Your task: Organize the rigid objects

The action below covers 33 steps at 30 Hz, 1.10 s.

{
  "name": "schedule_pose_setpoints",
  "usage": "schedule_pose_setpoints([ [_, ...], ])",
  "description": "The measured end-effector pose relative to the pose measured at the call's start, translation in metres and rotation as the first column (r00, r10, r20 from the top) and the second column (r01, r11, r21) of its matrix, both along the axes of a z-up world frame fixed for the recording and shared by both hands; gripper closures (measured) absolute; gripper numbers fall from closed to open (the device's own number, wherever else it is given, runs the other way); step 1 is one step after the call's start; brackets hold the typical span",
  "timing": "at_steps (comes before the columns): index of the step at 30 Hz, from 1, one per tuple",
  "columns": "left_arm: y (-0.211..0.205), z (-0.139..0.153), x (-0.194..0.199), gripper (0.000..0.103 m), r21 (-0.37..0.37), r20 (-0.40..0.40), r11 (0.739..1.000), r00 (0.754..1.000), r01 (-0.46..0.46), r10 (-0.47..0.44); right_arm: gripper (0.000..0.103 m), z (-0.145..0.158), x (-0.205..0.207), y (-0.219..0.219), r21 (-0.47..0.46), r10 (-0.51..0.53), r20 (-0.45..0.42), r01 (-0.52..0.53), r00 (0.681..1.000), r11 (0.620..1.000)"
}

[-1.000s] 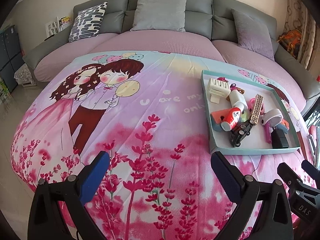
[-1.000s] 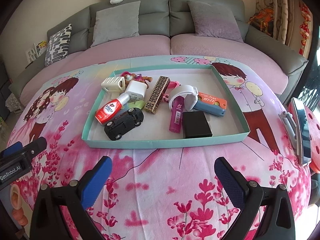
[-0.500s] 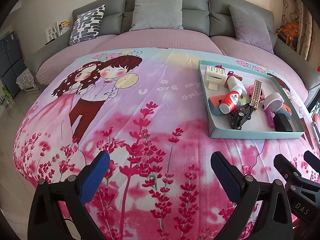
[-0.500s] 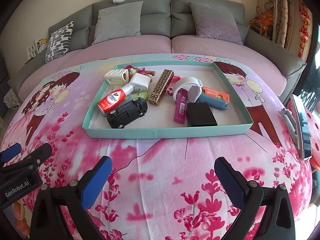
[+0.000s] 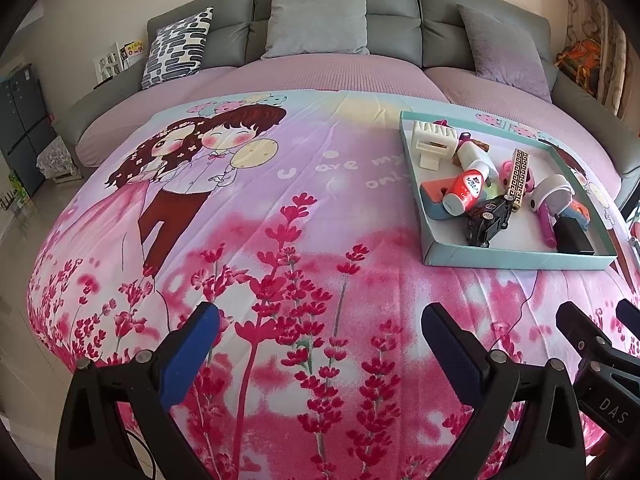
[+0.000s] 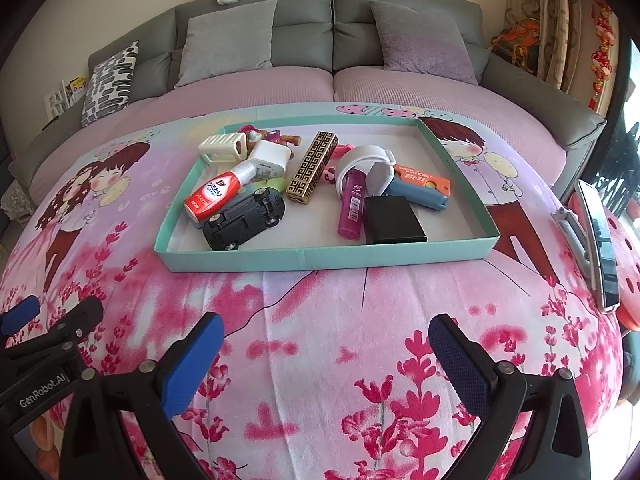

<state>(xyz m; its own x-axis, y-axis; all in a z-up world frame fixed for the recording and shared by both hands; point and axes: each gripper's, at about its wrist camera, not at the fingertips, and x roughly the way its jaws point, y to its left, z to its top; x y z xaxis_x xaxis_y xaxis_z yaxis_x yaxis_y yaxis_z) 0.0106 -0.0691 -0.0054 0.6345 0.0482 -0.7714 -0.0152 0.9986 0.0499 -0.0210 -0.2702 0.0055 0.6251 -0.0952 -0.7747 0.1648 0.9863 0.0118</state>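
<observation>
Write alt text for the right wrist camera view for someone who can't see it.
A teal tray on a pink floral blanket holds jumbled small items, including a black toy car, a red-and-white bottle and a black box. The open right hand-held gripper hovers empty in front of it, before a grey sofa.

Blanket (image 6: 320,320): fuzzy matt cloth. Tray (image 6: 320,258) looks like matt card; toy car (image 6: 244,220) glossy black plastic. Sofa (image 6: 304,8) smooth, leather-like.
</observation>
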Motion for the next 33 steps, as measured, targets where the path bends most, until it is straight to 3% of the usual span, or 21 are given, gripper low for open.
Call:
schedule_pose_setpoints([
  [33, 0.0004, -0.0034, 0.0009, 0.002, 0.007, -0.013, 1.0, 1.0, 0.003, -0.003, 0.0, -0.0035, 0.0003, -0.0007, -0.007, -0.003, -0.016, 0.003, 1.0, 1.0],
])
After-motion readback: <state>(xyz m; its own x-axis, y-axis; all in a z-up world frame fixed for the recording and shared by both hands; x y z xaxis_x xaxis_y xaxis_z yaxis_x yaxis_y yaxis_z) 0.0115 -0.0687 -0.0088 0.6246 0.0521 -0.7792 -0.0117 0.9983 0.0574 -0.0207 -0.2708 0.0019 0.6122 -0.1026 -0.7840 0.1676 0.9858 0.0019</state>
